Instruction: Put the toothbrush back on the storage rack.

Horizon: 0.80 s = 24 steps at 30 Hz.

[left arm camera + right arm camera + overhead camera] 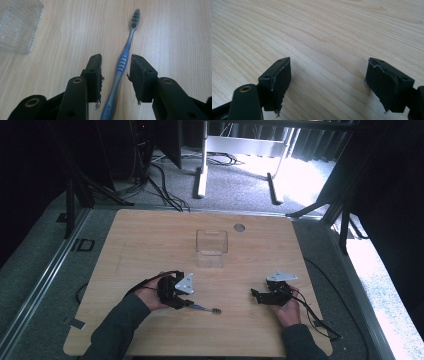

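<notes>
A blue and grey toothbrush (122,63) lies flat on the wooden table (150,235), its dark bristle head pointing away from my left gripper (116,60). The handle runs between the left jaws, with a gap on each side, so the gripper is open around it and the pads do not touch it. From the high view, the toothbrush (202,308) sticks out to the right of the left gripper (186,302) near the front of the table. My right gripper (255,295) rests at the front right, and its jaws (328,62) stand wide open over bare wood.
A clear square plastic container (211,242) stands upright in the middle of the table, beyond both grippers; its corner (17,25) appears at the left gripper view's upper left. A round grey grommet (239,227) sits near the far edge. Cables trail from both grippers.
</notes>
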Available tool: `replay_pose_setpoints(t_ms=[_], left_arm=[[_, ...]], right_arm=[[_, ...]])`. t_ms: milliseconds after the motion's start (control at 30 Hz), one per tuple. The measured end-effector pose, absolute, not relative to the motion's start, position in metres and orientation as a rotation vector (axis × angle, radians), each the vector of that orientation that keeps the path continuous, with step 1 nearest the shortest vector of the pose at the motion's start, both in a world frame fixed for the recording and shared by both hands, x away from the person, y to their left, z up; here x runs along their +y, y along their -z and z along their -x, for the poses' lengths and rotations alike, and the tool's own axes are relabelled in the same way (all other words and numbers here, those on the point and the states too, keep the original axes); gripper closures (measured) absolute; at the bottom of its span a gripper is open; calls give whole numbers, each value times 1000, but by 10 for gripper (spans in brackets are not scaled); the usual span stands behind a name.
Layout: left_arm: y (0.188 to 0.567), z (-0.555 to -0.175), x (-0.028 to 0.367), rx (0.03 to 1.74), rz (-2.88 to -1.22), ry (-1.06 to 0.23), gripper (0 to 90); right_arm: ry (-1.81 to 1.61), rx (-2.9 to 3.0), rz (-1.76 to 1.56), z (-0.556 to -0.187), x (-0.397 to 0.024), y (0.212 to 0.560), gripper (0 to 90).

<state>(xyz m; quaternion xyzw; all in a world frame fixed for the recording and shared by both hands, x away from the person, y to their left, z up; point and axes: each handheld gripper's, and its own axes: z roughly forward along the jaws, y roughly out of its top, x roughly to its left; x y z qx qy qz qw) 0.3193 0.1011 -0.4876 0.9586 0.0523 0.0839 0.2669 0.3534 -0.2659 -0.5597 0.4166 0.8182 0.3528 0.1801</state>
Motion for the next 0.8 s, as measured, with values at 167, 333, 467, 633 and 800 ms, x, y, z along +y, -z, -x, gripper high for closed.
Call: replay_pose_setpoints(t_ms=[167, 333, 467, 633, 800], left_arm=[[491, -318, 99, 104, -2605, -217, 611], [495, -316, 96, 64, -2624, -232, 610], [499, -314, 92, 28, -2644, -237, 609], [503, -314, 91, 11, -2654, -231, 620], [505, -315, 90, -5, -2672, -220, 643]], right_arm=[[-997, 2312, -1177, -353, -266, 560, 203], [-997, 2313, -1177, -353, -266, 560, 201], [-997, 2314, -1176, -353, -266, 560, 200], [-997, 2315, -1175, -353, -266, 560, 200], [-997, 2315, -1174, -353, -266, 560, 200]])
